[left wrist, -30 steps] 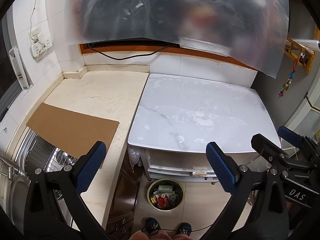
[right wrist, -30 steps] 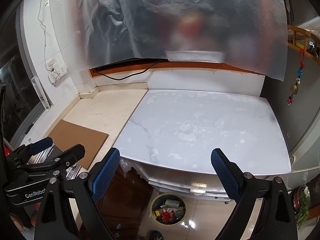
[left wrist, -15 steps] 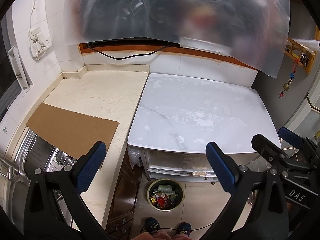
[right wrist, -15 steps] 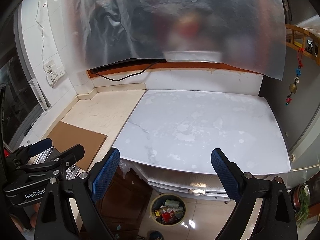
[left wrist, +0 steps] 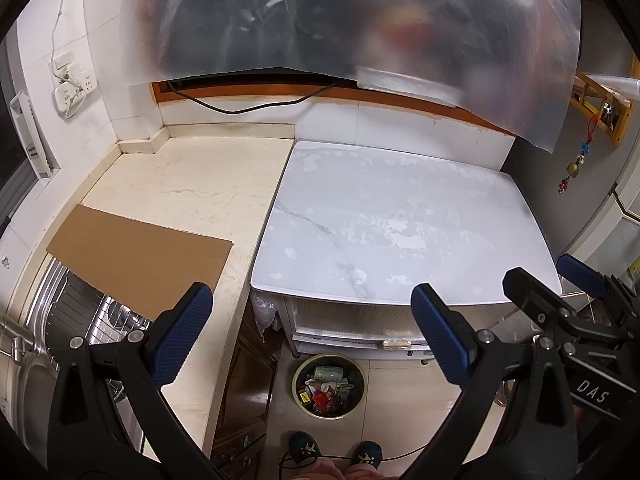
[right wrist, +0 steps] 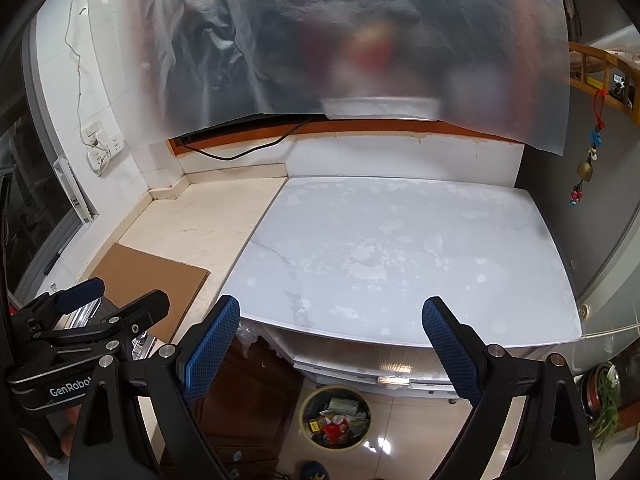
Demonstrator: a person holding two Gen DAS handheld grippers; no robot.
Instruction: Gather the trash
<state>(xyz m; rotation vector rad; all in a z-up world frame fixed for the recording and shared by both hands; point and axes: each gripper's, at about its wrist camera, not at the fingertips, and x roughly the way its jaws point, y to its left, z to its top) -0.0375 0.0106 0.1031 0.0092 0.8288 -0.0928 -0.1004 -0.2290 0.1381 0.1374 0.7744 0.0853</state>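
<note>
The round, brass-rimmed waste bin [left wrist: 328,385] stands upright on the tiled floor, mouth facing straight up, tucked just in front of the white marble-patterned table [left wrist: 400,220] and beside the dark wooden cabinet [left wrist: 248,376]; being round, it has no long axis to speak of beyond its vertical one. It is heaped with crumpled wrappers and a red scrap [left wrist: 320,398], and that placement likely keeps it handy below the table edge. No loose litter shows on the table or on the cream stone counter [left wrist: 200,184], where only a flat brown cardboard sheet [left wrist: 140,258] lies, overhanging the steel sink [left wrist: 56,320]. The left gripper [left wrist: 312,336] and right gripper [right wrist: 332,348] hover above, fingers spread wide, holding nothing, so collecting looks finished.
</note>
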